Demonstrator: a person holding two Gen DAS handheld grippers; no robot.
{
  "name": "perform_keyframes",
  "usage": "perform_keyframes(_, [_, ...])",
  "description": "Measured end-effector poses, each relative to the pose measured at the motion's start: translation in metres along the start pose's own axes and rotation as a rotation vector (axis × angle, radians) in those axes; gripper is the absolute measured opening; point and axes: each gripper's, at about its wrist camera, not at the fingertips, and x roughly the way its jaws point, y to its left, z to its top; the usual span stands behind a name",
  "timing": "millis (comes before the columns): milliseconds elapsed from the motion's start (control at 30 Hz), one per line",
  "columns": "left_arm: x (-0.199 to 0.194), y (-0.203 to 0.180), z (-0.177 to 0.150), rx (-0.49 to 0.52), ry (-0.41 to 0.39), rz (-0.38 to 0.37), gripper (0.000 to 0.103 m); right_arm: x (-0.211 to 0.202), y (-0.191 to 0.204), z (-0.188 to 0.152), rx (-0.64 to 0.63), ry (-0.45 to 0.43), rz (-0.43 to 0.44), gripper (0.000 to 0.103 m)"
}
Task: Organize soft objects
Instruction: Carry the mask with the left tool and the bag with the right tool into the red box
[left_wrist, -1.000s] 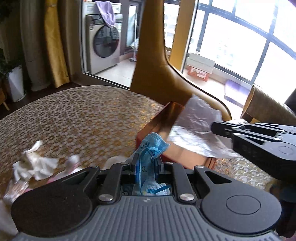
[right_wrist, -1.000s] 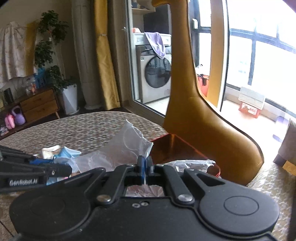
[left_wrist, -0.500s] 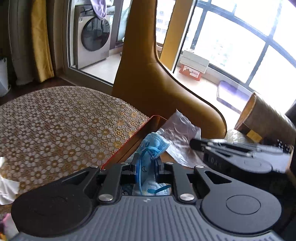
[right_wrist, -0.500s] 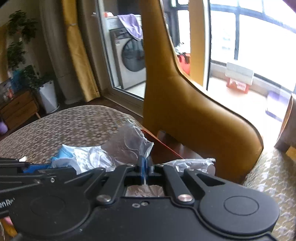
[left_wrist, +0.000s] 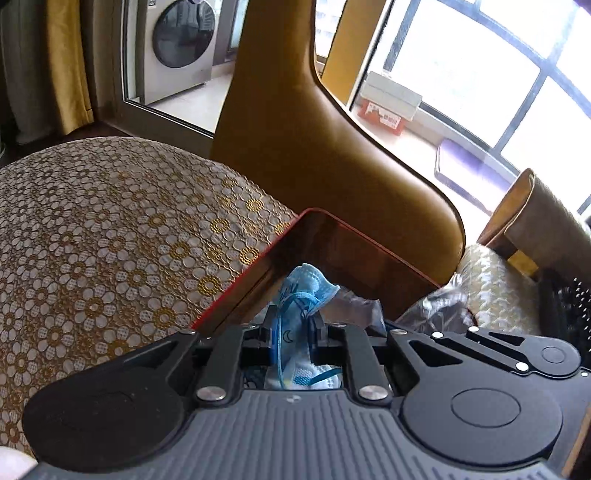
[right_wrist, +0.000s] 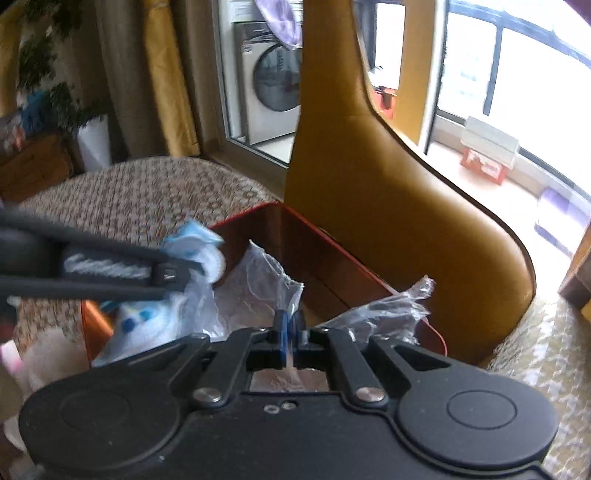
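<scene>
Left gripper (left_wrist: 293, 328): jaws clamped on a crumpled blue face mask (left_wrist: 299, 295), which sticks out ahead of the jaws and trails back between them. Judged reason: the mask is limp, so a pinch across its bunched middle keeps it from slipping while it is carried over the red box (left_wrist: 236, 291).

Right gripper (right_wrist: 290, 328): jaws nearly together, with a thin clear plastic bag (right_wrist: 258, 291) caught between the pads; the film spreads to either side of the jaws and ahead of them, down into the box. The jaws have just been opening slightly, with the film between them. Whether the pads press on it at this instant cannot be told with certainty; it appears pinched.

Position: both items sit directly ahead of their jaws, over the open box, which stands on the table (left_wrist: 110, 240) with the patterned cloth, just before a tan chair back (left_wrist: 314, 147). Judged stage: delivery into the box, release pending.

Writing: white lettering shows on the left gripper in the right wrist view, too blurred to read. A small moon mark is printed on the mask. No other legible labels.
</scene>
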Motion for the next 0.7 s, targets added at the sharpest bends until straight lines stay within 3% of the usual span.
perform_keyframes(267, [0.023,-0.006,-0.005,0.049,0.057,0.001,0.015,0.001,0.007,-0.009,-0.074,0.013,0.009,0.014])
perform_keyframes(433, [0.027,-0.007,-0.007,0.060,0.078,0.013,0.023,0.001,0.005,-0.010,-0.087,0.022,0.015,0.020])
perform_keyframes(533, [0.028,-0.008,-0.007,0.066,0.075,0.022,0.037,-0.001,0.002,-0.011,-0.069,0.024,0.026,0.026])
perform_keyframes(600, [0.029,-0.008,-0.007,0.064,0.082,0.005,0.067,-0.001,-0.001,-0.011,-0.047,0.025,0.036,0.027])
perform_keyframes(700, [0.026,-0.010,-0.007,0.066,0.057,0.012,0.069,-0.003,-0.002,-0.012,-0.039,0.020,0.040,0.031])
